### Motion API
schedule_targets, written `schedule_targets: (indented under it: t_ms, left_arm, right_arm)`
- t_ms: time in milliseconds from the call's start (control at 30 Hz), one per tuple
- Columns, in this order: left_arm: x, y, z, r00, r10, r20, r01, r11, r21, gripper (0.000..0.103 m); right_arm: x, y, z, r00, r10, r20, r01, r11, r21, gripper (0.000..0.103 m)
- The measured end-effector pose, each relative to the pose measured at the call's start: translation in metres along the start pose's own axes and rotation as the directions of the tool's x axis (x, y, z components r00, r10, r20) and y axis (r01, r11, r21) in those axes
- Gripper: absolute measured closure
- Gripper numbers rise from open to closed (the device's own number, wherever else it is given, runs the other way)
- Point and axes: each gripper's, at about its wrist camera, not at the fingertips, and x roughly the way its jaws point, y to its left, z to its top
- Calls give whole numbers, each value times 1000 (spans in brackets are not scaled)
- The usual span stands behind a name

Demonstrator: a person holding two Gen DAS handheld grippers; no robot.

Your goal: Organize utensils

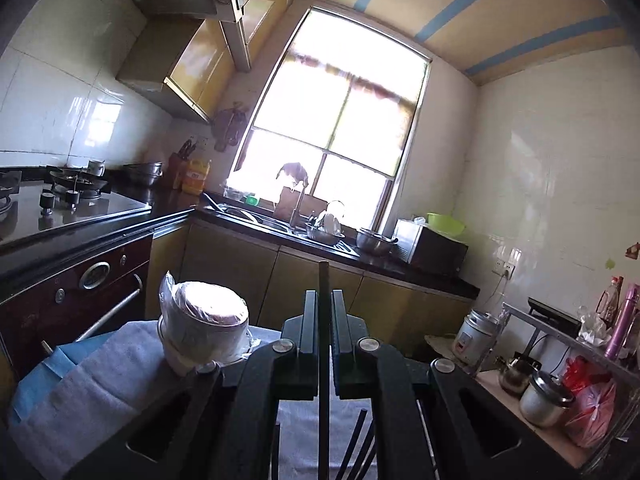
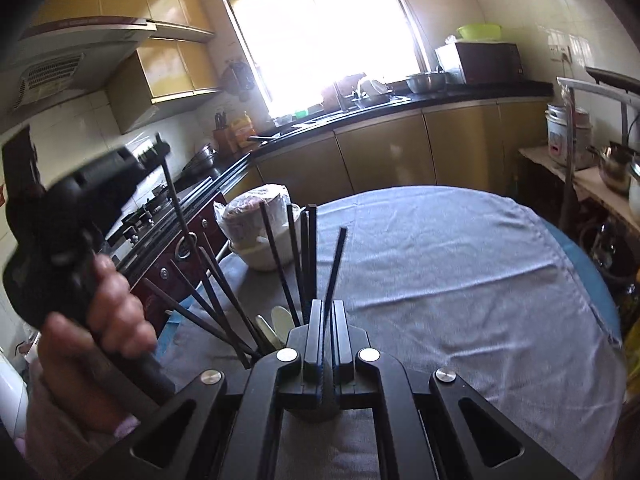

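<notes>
The left gripper [image 1: 324,304] is clenching a single black chopstick [image 1: 324,360] that is standing upright between its pads, its top poking just above the fingertips and its shaft running down out of the bottom of the left wrist view. In the right wrist view that same gripper is showing at the left edge, a hand [image 2: 100,320] wrapped around its handle and the stick hanging below it.

The right gripper [image 2: 325,312] is also clamping a chopstick [image 2: 335,268], this one leaning slightly to the right above the pads. Just beyond its fingertips a cluster of chopsticks [image 2: 296,260] is fanning out of a holder (the holder itself is hidden behind the gripper, so its shape is unclear), with a pale spoon [image 2: 282,316] among them. All of this is sitting on a table under a grey cloth [image 2: 460,280], with stacked wrapped bowls [image 2: 256,232] near the far left edge.

The risks, as I judge them: both sticks are being pinched across a thin shaft, so either could be pivoting or slipping during lowering. The splayed bundle is crowding the opening, and a descending tip could be catching on a leaning stick, or tipping the holder. The two grippers are working close together, so a knock between them looks possible.
</notes>
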Motion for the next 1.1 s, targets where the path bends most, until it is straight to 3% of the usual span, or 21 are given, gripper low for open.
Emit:
schedule_targets:
  t_ms: [67, 233, 267, 333, 367, 600, 833, 967, 1100]
  left_arm:
    - [7, 0, -15, 999, 40, -13, -39, 998, 38, 98]
    - [18, 10, -61, 981, 108, -161, -95, 991, 90, 95]
    - [10, 10, -64, 983, 122, -136, -107, 988, 113, 91]
    - [-3, 10, -65, 974, 157, -162, -133, 980, 145, 45]
    - [-8, 9, -64, 970, 162, -180, -135, 979, 155, 34]
    - [-71, -8, -53, 955, 218, -203, -138, 927, 350, 30]
    - [-125, -8, -67, 903, 328, -279, -182, 878, 444, 23]
    - [-156, -4, -69, 886, 350, -305, -200, 880, 431, 22]
    - [-177, 3, -65, 869, 374, -325, -232, 887, 400, 22]
  right_arm:
    - [1, -4, -5, 1000, 3, -7, -3, 1000, 9, 100]
    - [3, -9, -16, 999, 10, -38, -9, 1000, 28, 100]
    - [3, -10, -20, 999, 16, -46, -15, 1000, 25, 99]
    - [-1, -11, -26, 998, 13, -55, -12, 999, 34, 98]
    - [-2, -11, -28, 998, 16, -62, -14, 999, 39, 98]
    - [-10, -16, -53, 991, 14, -134, -4, 997, 71, 91]
    - [-32, -11, -74, 987, 10, -158, 2, 997, 76, 80]
    - [-48, 7, -81, 986, 9, -165, -3, 999, 37, 77]
    - [-62, 21, -87, 989, 13, -150, -11, 1000, 17, 55]
